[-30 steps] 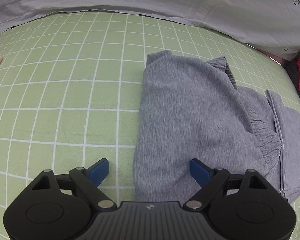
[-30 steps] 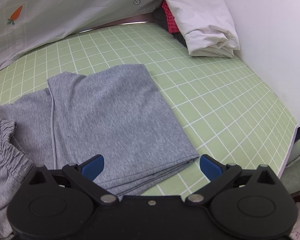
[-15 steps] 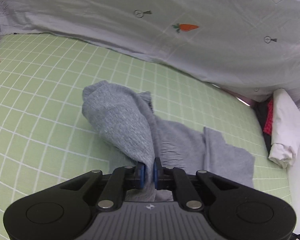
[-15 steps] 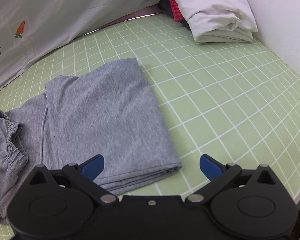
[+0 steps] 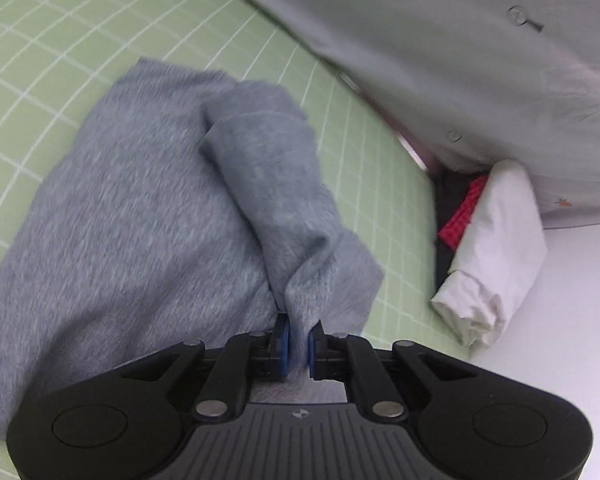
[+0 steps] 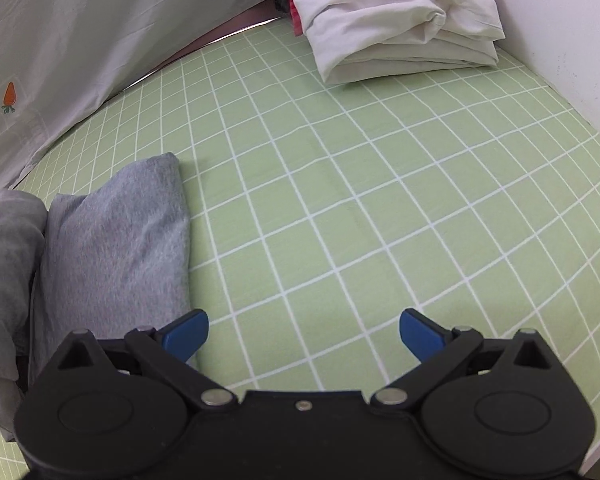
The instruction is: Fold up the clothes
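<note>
Mid-fold: your left gripper (image 5: 298, 343) is pinched tight on an edge of the grey garment (image 5: 132, 216) lying on the green checked sheet (image 6: 380, 200); right gripper (image 6: 304, 330) gapes empty, so next lay the held edge across squarely.

Green bed sheet (image 6: 380, 208) with thin white squares. Grey clothes (image 6: 116, 240) lying bunched on it, well away from the folded white cloth (image 6: 400, 20) at the far corner by the wall. Something red (image 5: 462, 216) and dark tucked just beside that white cloth. Pale carrot-print blanket (image 6: 80, 40) along the far edge.
</note>
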